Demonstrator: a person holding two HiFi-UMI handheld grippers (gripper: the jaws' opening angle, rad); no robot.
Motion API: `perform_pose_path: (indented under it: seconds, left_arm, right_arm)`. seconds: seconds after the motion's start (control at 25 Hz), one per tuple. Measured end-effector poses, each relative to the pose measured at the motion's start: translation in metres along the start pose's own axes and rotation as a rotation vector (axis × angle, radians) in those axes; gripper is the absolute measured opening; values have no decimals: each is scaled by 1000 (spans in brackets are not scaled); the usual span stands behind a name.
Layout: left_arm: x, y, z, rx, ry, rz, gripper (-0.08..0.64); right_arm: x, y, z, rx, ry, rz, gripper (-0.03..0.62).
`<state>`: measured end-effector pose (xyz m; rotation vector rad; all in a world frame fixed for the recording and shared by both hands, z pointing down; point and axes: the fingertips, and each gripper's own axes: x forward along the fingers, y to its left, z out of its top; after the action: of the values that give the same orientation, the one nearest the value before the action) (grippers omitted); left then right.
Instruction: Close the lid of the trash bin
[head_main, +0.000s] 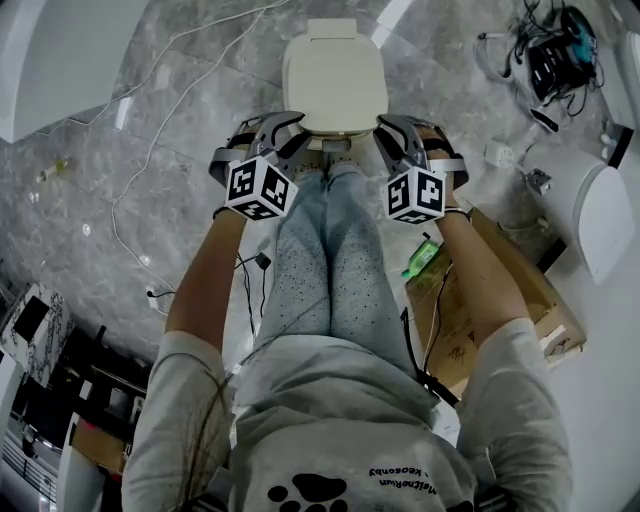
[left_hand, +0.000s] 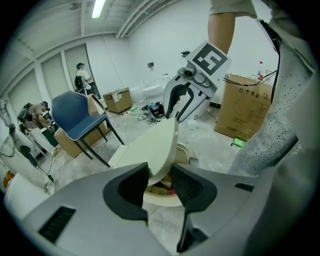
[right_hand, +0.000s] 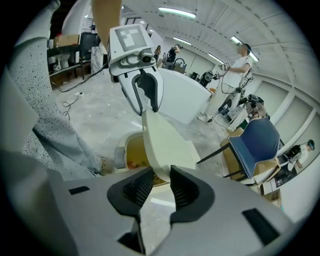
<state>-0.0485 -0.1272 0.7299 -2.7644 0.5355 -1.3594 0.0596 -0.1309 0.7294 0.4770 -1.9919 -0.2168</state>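
**Both grippers at the bin lid, lid standing half up**

Our left gripper (left_hand: 160, 175) has its dark, scooped pads spread wide. The thin rounded edge of the lid (left_hand: 150, 145) dips into the gap, close to one pad with clear space at the other, so nothing's clamped. Our right gripper (right_hand: 161, 182) is spread too. The lid's lower edge drops between its ribbed pads and nearly fills the gap, but we don't see them biting on it.

The lid is smooth cream plastic, a rounded rectangle, tilted at a steep slant over the trash bin (right_hand: 131, 150). The bin is a matching cream tub with a rounded rim, with a bit of rubbish (left_hand: 162, 189) showing inside. It stands on the grey marbled floor (head_main: 180, 130), right at our feet. Further out are a blue chair (left_hand: 77, 112) on thin black legs and a brown cardboard box (left_hand: 245, 107).
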Motion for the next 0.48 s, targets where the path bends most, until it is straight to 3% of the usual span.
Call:
perform_pose_path:
  seconds: [0.48]
  left_arm:
    - [17,-19,-24,107,62,2,147]
  right_arm:
    - [21,26,-14,-75,47,-1,124]
